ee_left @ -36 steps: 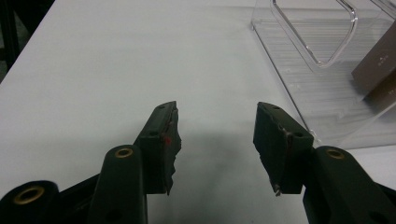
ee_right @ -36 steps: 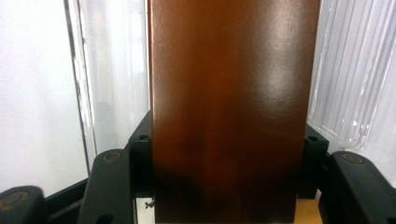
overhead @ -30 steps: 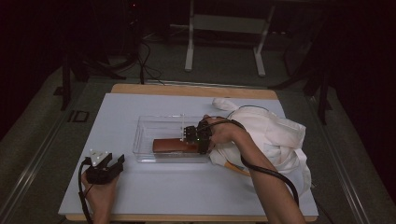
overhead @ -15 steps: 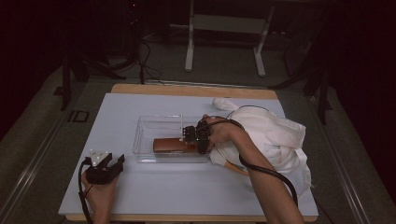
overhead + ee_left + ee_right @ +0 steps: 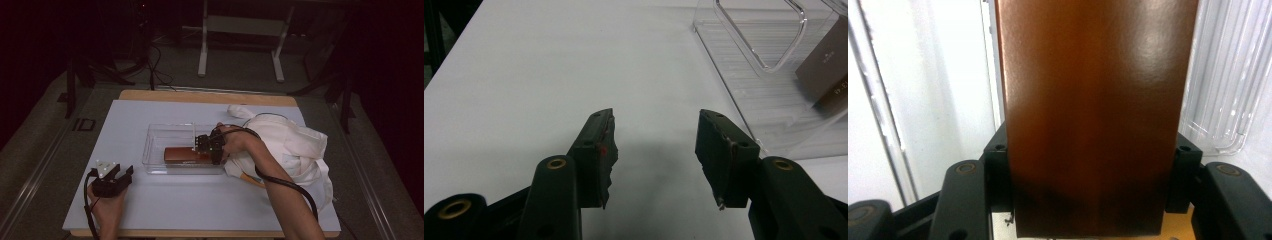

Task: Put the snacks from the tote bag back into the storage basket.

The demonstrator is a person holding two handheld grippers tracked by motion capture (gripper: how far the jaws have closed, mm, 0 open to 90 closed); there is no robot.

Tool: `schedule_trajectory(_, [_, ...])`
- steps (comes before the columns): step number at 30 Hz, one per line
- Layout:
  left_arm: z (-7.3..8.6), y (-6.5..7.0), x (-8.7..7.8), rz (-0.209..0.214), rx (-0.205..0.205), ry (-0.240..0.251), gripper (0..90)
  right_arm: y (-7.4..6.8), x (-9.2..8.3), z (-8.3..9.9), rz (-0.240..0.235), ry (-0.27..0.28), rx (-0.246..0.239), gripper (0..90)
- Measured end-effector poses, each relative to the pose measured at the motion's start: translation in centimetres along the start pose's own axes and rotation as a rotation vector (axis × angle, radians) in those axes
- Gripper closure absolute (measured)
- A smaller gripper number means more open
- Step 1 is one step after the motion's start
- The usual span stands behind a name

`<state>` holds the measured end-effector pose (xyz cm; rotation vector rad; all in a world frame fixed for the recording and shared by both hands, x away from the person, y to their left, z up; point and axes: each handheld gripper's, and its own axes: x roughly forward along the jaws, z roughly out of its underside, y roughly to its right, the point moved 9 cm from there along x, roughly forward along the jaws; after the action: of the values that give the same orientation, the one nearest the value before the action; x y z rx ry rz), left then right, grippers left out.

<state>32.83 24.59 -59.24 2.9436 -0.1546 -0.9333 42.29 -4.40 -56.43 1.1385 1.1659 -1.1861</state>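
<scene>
Right tongs (image 5: 202,146) are clamped on brown box (image 5: 186,154) w/ it lowered into clear bin (image 5: 155,145), release not yet done; left tongs (image 5: 656,145) are held wide on bench (image 5: 200,200).

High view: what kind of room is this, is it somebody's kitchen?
Probably not a kitchen; it looks like a dim lab or recording studio. A white table stands alone on grey carpet, a metal stand and cables sit behind it, and dark curtains hang around.

Both grippers are chunky matte black with brass-ringed pivot holes; left gripper (image 5: 125,174) has chipped pads (image 5: 608,150), a grey three-cornered plate on top, black cable trailing behind.
</scene>
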Motion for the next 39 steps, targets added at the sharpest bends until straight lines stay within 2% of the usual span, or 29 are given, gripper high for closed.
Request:
schedule_trajectory(7, [0.0, 0.0, 0.0, 0.001, -0.001, 0.0, 50.8, -0.1, 0.1, 0.1, -0.014, -0.021, 0.021, 39.6])
schedule_trajectory(10, [0.0, 0.0, 0.0, 0.001, -0.001, 0.0, 50.7, 0.1, 0.1, 0.2, -0.006, -0.024, 0.027, 36.9])
schedule_trajectory(13, [0.0, 0.0, 0.0, 0.001, 0.0, 0.0, 50.8, 0.1, -0.1, 0.3, -0.012, -0.009, 0.031, 32.5])
schedule_trajectory(18, [0.0, 0.0, 0.0, 0.001, 0.0, 0.001, 50.7, 0.3, -0.4, 0.4, 0.005, 0.005, 0.027, 26.0])
schedule_trajectory(39, [0.0, 0.0, 0.0, 0.0, 0.002, 0.001, 50.7, 0.5, -3.1, 0.6, 0.028, 0.108, 0.02, 26.8])
